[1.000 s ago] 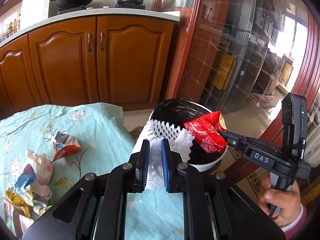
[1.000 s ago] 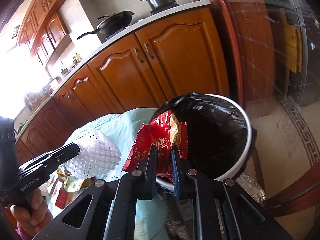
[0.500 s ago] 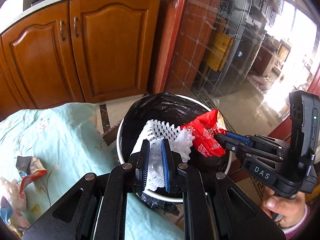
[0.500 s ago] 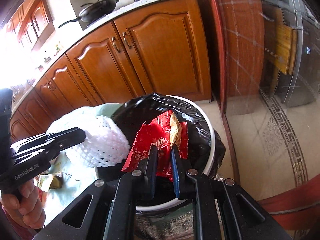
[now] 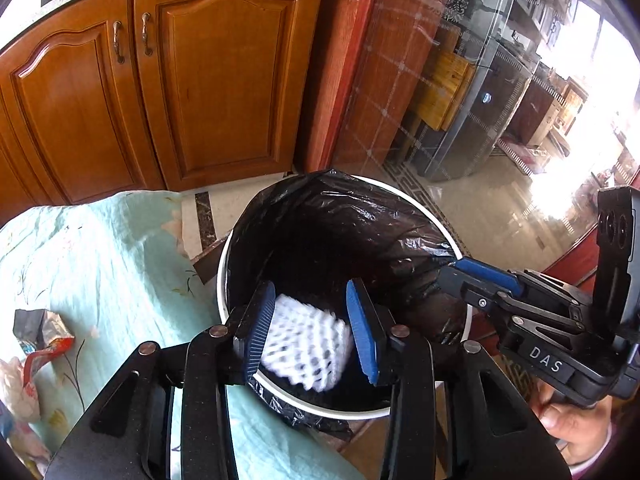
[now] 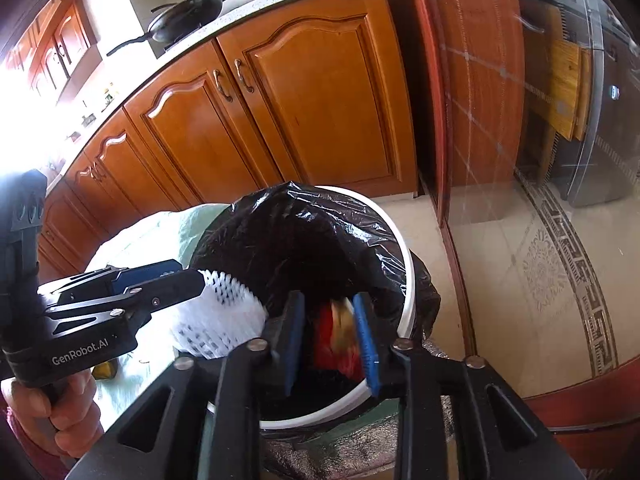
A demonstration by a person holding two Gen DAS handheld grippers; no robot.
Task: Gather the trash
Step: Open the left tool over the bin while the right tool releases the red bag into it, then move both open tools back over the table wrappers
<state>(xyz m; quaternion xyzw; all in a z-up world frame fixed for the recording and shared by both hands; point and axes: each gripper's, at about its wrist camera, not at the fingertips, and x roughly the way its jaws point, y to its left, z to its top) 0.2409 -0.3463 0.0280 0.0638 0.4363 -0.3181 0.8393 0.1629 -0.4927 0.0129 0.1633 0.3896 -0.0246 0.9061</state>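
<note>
A white bin (image 5: 404, 194) with a black liner (image 5: 340, 232) stands beside the table; it also shows in the right wrist view (image 6: 402, 256). My left gripper (image 5: 314, 320) is open above the bin mouth, and the white foam net (image 5: 306, 346) is blurred, dropping between its jaws; the net also shows in the right wrist view (image 6: 224, 320). My right gripper (image 6: 330, 328) is open over the bin, and the red snack wrapper (image 6: 332, 334) is blurred, falling between its jaws.
A table with a light green cloth (image 5: 100, 264) lies left of the bin, with several crumpled wrappers (image 5: 36, 340) at its left edge. Wooden cabinets (image 5: 168, 92) stand behind. Glass doors (image 5: 460, 80) and tiled floor (image 6: 540, 264) lie to the right.
Both grippers have opened over the bin. The foam net has left the left jaws and the red wrapper has left the right jaws; both are dropping into the liner.
</note>
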